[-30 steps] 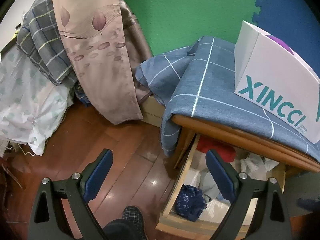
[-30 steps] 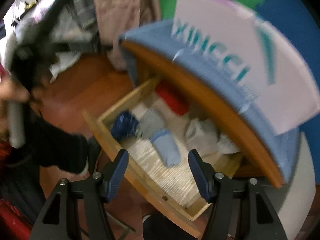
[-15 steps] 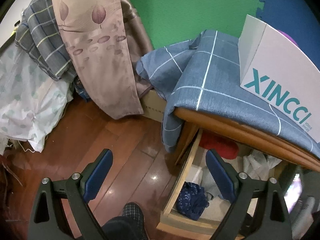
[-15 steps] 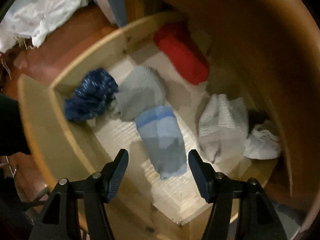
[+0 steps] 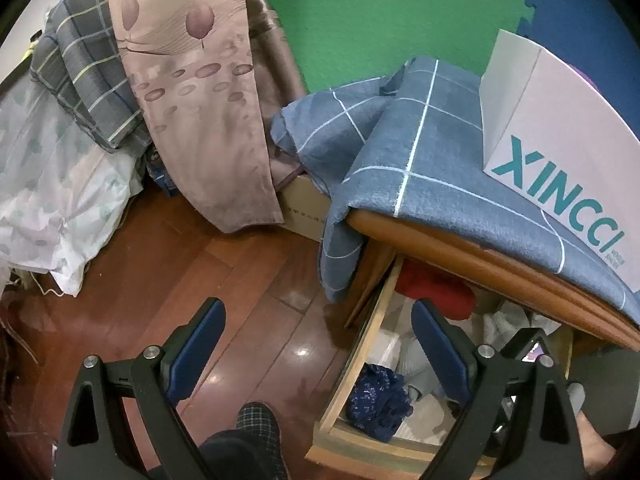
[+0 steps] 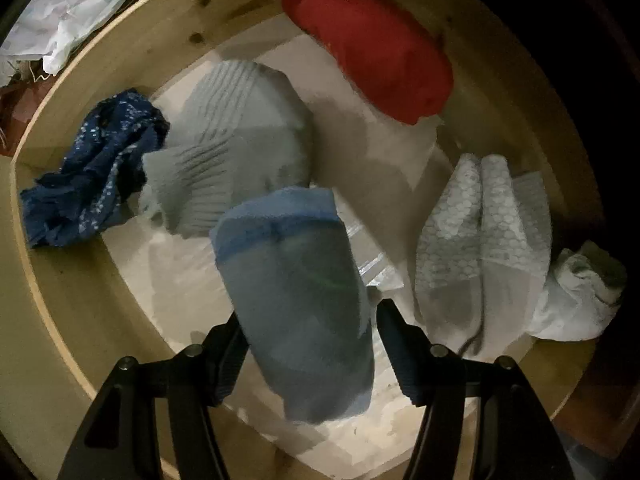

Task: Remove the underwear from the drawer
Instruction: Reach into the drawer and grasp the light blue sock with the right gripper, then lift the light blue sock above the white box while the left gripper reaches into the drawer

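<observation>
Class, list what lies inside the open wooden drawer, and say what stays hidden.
Inside the drawer: a red bundle, a dark blue patterned piece, a grey ribbed piece, a blue folded piece, a white dotted piece, a white crumpled piece. Whatever is beneath them is covered.

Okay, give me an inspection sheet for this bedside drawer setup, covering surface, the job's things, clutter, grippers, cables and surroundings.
Surface: open wooden drawer with a pale liner.
Job's things: folded light blue piece, grey ribbed piece, crumpled navy piece, red roll, white patterned piece, small white piece, all inside.
Clutter: blue checked cloth and white XINCCI box on the cabinet top.
Grippers: left gripper open, over the floor and drawer edge; right gripper open, straddling the light blue piece, contact unclear.
Cables: nothing seen.
Surroundings: wooden floor, hanging fabrics, green wall.
</observation>
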`<state>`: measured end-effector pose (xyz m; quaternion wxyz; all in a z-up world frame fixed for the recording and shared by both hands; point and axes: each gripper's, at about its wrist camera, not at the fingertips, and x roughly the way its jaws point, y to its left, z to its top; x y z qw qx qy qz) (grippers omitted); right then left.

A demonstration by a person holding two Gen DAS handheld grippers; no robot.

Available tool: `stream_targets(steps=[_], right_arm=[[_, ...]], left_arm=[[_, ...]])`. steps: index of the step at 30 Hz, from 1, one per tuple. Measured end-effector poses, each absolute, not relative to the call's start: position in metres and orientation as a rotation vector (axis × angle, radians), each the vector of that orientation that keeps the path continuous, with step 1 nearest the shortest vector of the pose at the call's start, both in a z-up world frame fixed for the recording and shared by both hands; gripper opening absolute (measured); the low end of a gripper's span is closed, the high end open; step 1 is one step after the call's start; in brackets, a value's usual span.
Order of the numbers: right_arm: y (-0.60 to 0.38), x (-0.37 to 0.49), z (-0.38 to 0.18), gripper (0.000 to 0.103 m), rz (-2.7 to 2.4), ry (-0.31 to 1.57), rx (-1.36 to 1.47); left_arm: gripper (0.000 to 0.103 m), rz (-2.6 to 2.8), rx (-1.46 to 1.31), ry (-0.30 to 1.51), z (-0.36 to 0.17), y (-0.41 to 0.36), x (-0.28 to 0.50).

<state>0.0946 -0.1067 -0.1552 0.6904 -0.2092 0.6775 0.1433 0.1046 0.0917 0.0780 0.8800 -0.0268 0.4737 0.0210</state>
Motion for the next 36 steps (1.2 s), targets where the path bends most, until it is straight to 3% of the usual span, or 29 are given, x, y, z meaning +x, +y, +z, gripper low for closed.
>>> stream_targets(steps=[3,4,5,11,36], right_arm=[[-0.108,0.095,-0.157,0.064,0.332,1.523,-0.456],[-0.108,0.094,-0.158,0.061,0.339,1.521,-0.454],[-0.107,0.093,-0.159,0.051,0.337,1.517,-0.458],[-0.109,0.088,-0.153,0.045,0.333,1.511,-0.427],[-0.161,0.010,-0.004,0.044,0.207,1.161,0.038]], left_arm=[[0.093,0.049,-0.050,0.972,0.079,0.091,0.104],[0.093,0.047,-0.050,0.969,0.079,0.091,0.103],[0.093,0.047,-0.049,0.969,0.080,0.090,0.103],[0.093,0.021,-0.078,0.979,0.078,0.091,0.102],[0.093,-0.087,0.055,1.029,0.061,0.052,0.092]])
